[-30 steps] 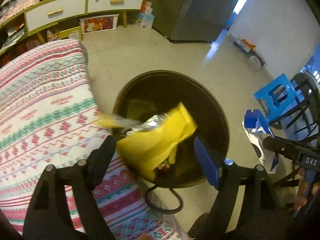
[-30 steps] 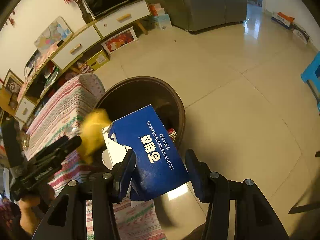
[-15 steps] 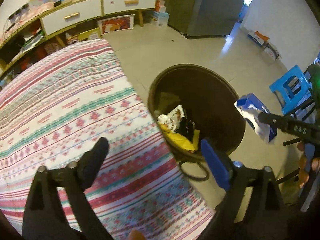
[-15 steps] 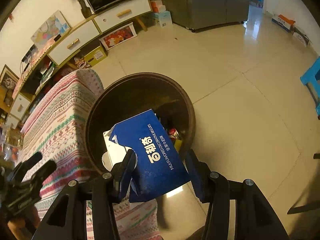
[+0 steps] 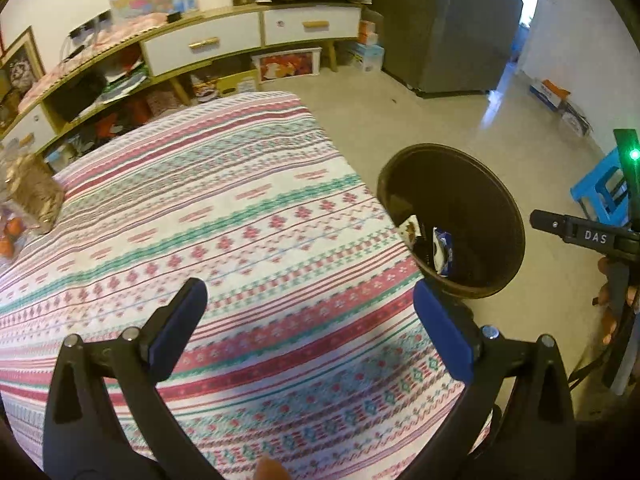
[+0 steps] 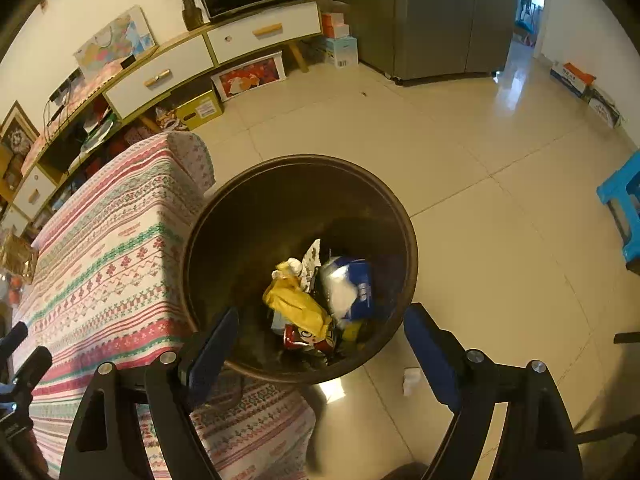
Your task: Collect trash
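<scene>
A dark round bin (image 6: 300, 162) stands on the floor against the table's corner. Inside it lie a blue and white carton (image 6: 354, 284), a yellow wrapper (image 6: 296, 306) and other scraps. My right gripper (image 6: 320, 346) hangs over the bin's near rim, its jaws opening with nothing between them. My left gripper (image 5: 310, 314) is above the striped tablecloth (image 5: 224, 216), its jaws also opening and empty. From the left wrist the bin (image 5: 464, 184) is at the right with the carton (image 5: 442, 248) in it. One of the right gripper's fingers (image 5: 560, 227) pokes in beyond it.
A gold bag (image 5: 34, 196) and orange things sit at the table's far left. A small white scrap (image 6: 412, 380) lies on the tiles beside the bin. A blue stool (image 6: 624, 208) stands right; a low cabinet (image 6: 224, 52) and grey fridge (image 6: 432, 16) are behind.
The yellow wrapper fell out of my left gripper into the bin, and that gripper swung back over the table. My right gripper opened and the blue carton dropped into the bin.
</scene>
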A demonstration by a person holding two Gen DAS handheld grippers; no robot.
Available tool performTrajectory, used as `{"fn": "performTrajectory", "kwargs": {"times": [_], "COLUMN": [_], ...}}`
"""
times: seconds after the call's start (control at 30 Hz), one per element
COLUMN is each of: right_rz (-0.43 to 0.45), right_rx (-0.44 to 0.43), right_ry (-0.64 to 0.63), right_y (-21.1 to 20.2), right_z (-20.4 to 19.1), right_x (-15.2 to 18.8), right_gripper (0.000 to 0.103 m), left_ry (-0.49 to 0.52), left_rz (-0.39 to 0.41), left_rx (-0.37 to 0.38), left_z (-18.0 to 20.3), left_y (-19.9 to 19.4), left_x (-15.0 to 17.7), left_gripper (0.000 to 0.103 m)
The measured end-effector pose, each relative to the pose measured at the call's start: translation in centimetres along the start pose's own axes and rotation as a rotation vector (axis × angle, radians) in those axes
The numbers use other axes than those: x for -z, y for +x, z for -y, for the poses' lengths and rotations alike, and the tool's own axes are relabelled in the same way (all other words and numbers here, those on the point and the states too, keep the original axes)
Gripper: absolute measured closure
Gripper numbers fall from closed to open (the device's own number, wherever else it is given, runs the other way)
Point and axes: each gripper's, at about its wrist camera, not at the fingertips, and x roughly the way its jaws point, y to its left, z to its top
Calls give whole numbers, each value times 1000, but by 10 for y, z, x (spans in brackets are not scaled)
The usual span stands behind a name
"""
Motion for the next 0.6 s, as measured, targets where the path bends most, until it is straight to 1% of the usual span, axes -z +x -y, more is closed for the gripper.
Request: {"fn": "performTrajectory", "kwargs": {"times": [0.13,0.27,0.37,0.4,0.53,0.6], "right_rz": [42,96,140,161,211,227], "right_rx": [-39,-80,-92,-97,-115,-121], "right_ry": [-24,-107,-181,-198,-203,-186], "right_y": [-23,-52,-69,-75,-91,-97], "right_z": [-20,-50,-72,-79,-92,-93], "right_x": [13,35,53,60,87,100], "right_gripper": [16,15,15,15,14,14], "left_ry": [-7,-33,-54,-63,-112,-126], "left_rz": [21,53,85,84,75,93], "left_rx": [-34,-55,-79,-89,-83,-72], "left_z": [-8,-19,-30,-33,-50,-57], "left_y": [-20,-38,-51,-54,-68,-79], "left_x": [13,36,57,63,76,79], "left_gripper": [1,1,1,1,1,1]}}
